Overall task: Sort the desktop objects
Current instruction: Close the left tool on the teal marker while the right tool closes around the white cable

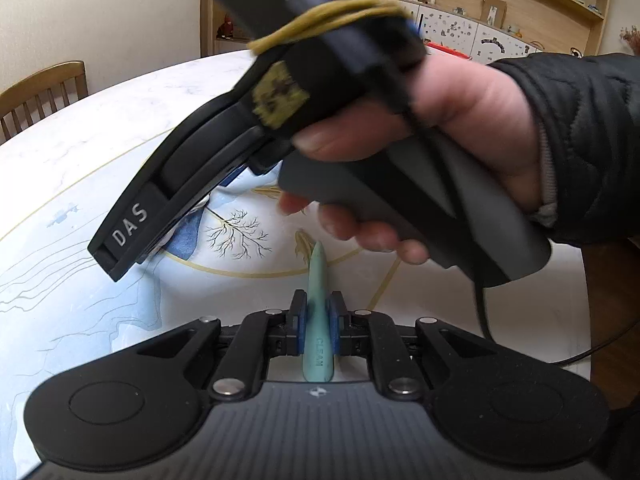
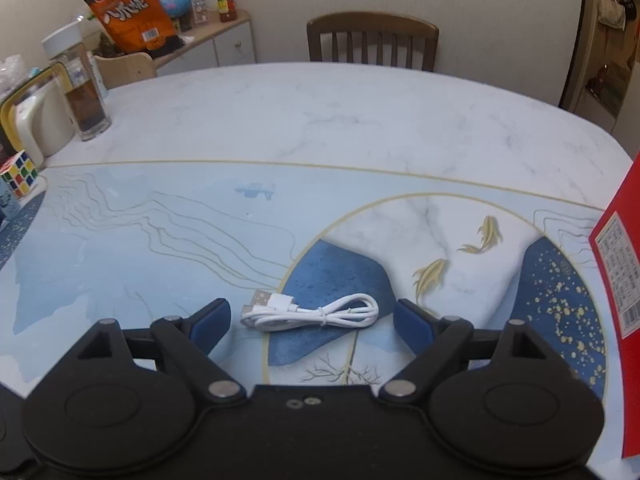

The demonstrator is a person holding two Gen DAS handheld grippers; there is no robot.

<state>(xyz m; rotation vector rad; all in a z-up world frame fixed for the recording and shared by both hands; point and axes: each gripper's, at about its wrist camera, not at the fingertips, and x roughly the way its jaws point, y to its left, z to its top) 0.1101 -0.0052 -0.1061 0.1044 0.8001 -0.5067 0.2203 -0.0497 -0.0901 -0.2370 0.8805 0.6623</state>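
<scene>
Cable, white and coiled, lies flat on the table between the 2 blue pads of my right tongs, which stand wide apart with neither pad touching it; its USB plug points toward 10 o'clock. Those jaws have nothing in them. At 3 o'clock from the cable stands a red box, at the table's right edge. Off at 9 o'clock sits a colour cube, and past it toward 10 o'clock a glass jar with a white lid. A chair stands beyond the table at 12 o'clock. My left tongs are clamped tight on a mint-green eraser, long and tapered, its thin tip reaching out toward 12 o'clock over the table's fish print. From the left view, my right hand, in a dark sleeve, grips the handle of the right tongs, whose black head slants down toward 8 o'clock above the tabletop.
</scene>
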